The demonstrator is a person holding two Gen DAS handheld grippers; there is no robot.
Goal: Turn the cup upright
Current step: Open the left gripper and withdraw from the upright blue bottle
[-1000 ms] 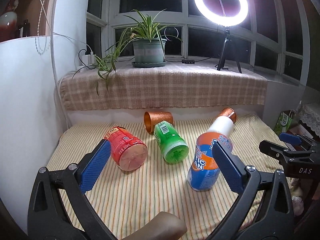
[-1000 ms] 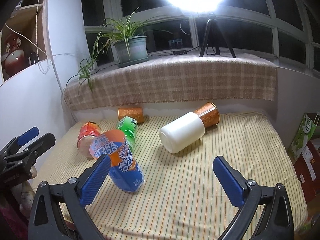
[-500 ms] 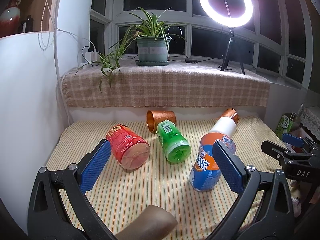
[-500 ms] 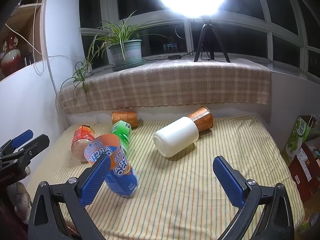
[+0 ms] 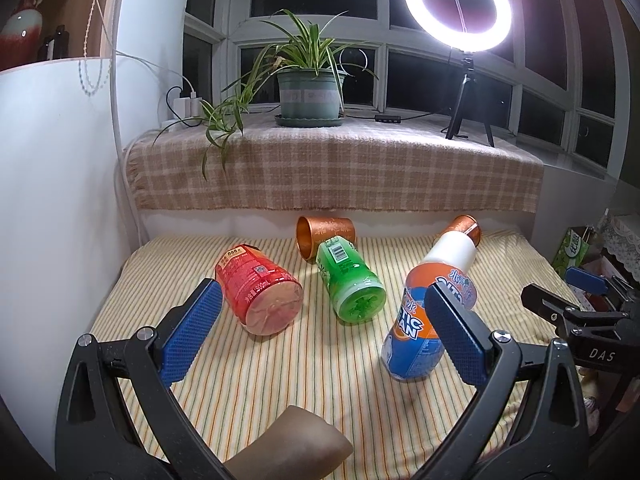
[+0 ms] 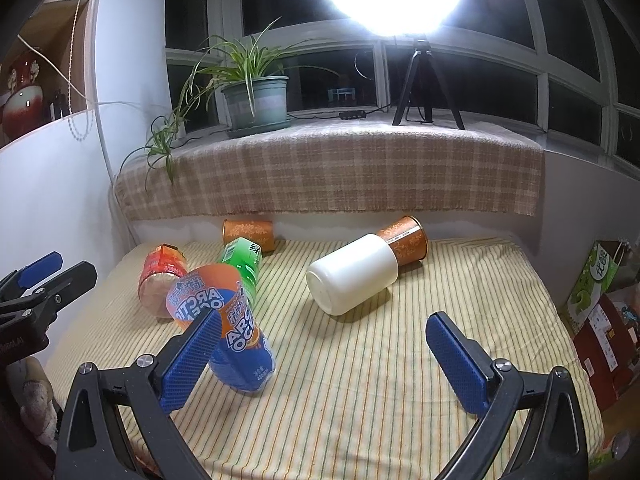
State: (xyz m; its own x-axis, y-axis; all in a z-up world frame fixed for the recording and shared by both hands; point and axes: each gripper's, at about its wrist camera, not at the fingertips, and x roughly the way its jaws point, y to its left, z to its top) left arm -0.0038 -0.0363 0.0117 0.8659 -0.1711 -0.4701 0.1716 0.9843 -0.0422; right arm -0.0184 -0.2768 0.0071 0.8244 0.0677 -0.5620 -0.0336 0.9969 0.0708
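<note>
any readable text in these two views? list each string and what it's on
"ARCTIC OCEAN": orange-and-blue cup, printed upside down; the Chinese above it is unclear.
"900mL": red cup, with "888" near its top; the rest is too small.
"DAS": right hand-held gripper body.
"优选": green box at the bed's right.
Green cup: barcode only, digits unreadable.
Copper cups: pattern blurred.

Striped cloth (image 5: 248, 364) on the table: woven, matt. Plaid blanket (image 5: 340, 176) on the sill: coarse weave, matt. Copper cups (image 5: 326, 234) (image 6: 404, 238): shiny metallic finish with embossed pattern. White cup (image 6: 352, 280): smooth, satin. Red (image 5: 256, 292), green (image 5: 350, 284) and orange-blue (image 6: 224, 332) cups: glossy printed plastic film. Tool pads (image 5: 190, 338) (image 6: 458, 362): blue, fine-textured rubber look; tool frames matt black plastic.
</note>
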